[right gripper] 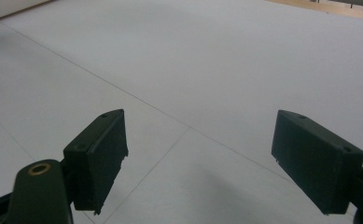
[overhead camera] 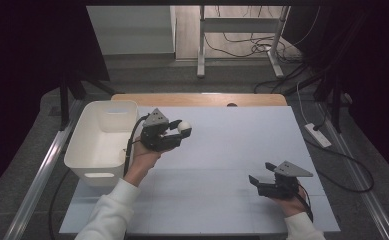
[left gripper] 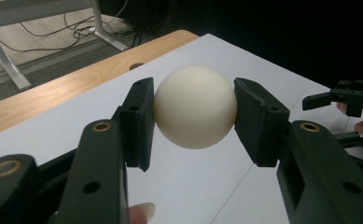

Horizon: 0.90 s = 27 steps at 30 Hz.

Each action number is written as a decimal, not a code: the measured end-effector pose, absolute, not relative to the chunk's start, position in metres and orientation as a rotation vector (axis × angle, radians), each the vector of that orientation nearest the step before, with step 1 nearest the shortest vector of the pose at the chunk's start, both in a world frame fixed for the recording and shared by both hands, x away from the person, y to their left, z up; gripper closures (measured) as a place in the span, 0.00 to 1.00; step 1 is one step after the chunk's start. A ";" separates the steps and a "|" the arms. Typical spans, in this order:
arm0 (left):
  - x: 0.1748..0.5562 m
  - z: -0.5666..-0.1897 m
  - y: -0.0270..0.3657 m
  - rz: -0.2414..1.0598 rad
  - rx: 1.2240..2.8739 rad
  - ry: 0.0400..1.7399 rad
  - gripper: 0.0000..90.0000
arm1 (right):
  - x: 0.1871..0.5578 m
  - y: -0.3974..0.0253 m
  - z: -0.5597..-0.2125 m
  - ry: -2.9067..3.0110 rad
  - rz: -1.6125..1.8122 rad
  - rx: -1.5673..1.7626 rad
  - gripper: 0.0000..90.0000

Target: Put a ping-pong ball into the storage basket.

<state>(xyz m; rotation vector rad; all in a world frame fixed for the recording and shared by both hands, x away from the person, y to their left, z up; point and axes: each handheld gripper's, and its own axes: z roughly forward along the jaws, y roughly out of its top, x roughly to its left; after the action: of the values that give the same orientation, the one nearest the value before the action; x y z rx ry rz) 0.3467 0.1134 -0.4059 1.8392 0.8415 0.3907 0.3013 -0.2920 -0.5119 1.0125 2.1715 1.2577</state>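
Note:
A cream-white ball (left gripper: 195, 107) is clamped between the two black jaws of my left gripper (left gripper: 194, 122), which is shut on it. In the high view the ball (overhead camera: 184, 126) is held above the white table mat, just right of the bin, with the left gripper (overhead camera: 180, 131) pointing right. My right gripper (overhead camera: 261, 172) rests low near the front right of the mat, open and holding nothing; its jaws stand wide apart over bare mat in the right gripper view, around (right gripper: 202, 158). The right gripper (left gripper: 331, 99) also appears far off in the left gripper view.
A white plastic bin (overhead camera: 93, 152) stands at the left edge of the mat (overhead camera: 232, 150). A wooden table edge (overhead camera: 202, 99) runs behind the mat. Beyond it are a floor with cables and a metal desk frame (overhead camera: 239, 30).

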 end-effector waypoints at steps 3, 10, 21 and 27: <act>0.346 -0.403 0.117 0.401 1.837 0.844 0.56 | 0.301 -0.292 -0.512 2.168 1.258 1.013 0.21; 0.345 -0.399 0.122 0.420 1.830 0.850 0.56 | 0.301 -0.292 -0.512 2.166 1.257 1.015 0.21; 0.345 -0.397 0.126 0.434 1.826 0.859 0.56 | 0.301 -0.292 -0.511 2.164 1.258 1.017 0.21; 0.344 -0.395 0.129 0.443 1.824 0.861 0.56 | 0.301 -0.292 -0.511 2.160 1.258 1.016 0.21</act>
<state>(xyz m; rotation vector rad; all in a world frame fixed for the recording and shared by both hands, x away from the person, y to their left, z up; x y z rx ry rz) 0.3437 0.1285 -0.3955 1.8236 0.8613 0.4429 0.3013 -0.2925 -0.5112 1.0164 2.1603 1.2583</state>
